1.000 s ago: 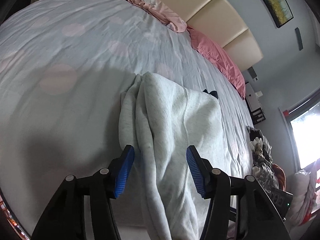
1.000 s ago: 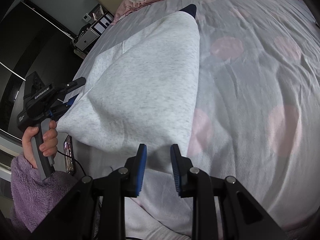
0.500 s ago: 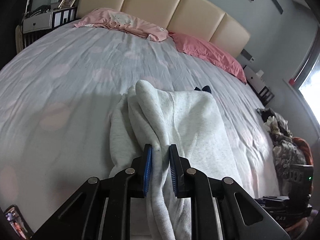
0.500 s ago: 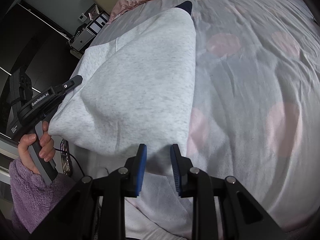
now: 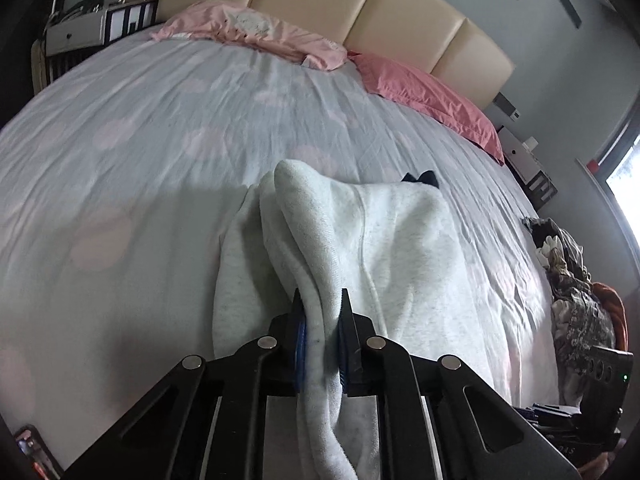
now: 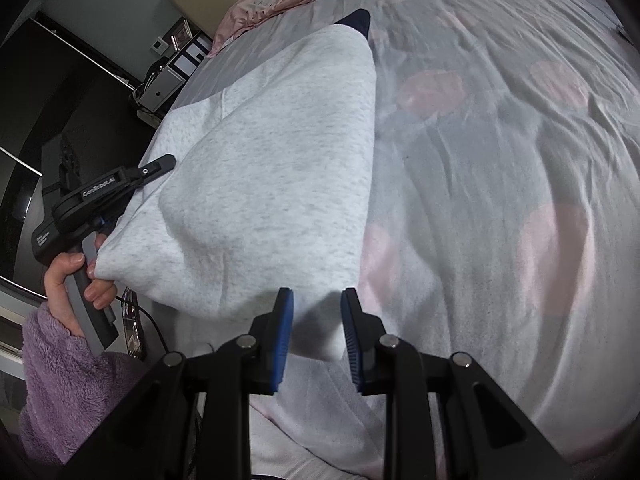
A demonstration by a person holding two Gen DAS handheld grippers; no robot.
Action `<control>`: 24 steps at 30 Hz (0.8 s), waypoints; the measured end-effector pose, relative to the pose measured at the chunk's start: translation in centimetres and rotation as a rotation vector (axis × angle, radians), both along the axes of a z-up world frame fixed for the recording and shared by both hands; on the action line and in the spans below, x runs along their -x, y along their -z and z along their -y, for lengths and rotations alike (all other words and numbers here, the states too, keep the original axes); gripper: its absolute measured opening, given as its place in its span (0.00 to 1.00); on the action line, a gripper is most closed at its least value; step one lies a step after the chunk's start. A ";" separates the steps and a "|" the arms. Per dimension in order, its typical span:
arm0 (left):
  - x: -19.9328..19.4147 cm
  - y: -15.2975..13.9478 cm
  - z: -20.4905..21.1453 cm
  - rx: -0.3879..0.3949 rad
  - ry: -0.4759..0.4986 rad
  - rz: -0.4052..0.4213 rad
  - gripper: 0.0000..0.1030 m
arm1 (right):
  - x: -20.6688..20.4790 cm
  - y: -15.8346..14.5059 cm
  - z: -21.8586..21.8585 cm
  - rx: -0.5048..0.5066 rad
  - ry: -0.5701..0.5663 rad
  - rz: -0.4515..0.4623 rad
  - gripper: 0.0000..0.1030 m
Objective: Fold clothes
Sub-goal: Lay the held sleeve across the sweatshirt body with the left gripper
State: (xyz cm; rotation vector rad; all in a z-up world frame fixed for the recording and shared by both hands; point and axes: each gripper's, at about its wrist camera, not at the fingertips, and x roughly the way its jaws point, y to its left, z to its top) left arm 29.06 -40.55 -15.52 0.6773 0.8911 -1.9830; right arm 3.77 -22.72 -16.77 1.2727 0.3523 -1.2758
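Two grippers on grey sweatshirt (image 5: 400,248): left gripper (image 5: 322,316) closing onto hem, right gripper (image 6: 316,312) pinching corner; pillows (image 5: 424,88) beyond.

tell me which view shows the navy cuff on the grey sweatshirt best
The right wrist view: the navy cuff shows as a clear dark tip at the far end of the grey sweatshirt. In the left wrist view only a small dark sliver peeks out behind the raised fabric.

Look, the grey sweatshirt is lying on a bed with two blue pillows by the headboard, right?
Not quite. The pillows are pink, not blue, as the left wrist view shows. The rest holds: the grey sweatshirt is on the bed, and the pillows sit by the headboard.
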 end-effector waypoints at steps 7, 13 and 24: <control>1.4 -6.7 -0.9 0.160 0.083 0.003 0.11 | 0.4 -0.9 -0.4 0.036 0.005 -0.005 0.24; -2.4 -0.8 1.8 0.023 -0.002 0.046 0.11 | 0.2 -1.3 0.0 0.052 -0.008 -0.015 0.24; -2.9 7.4 4.0 -0.088 -0.023 0.192 0.12 | -4.0 -1.3 3.5 0.055 -0.108 -0.128 0.25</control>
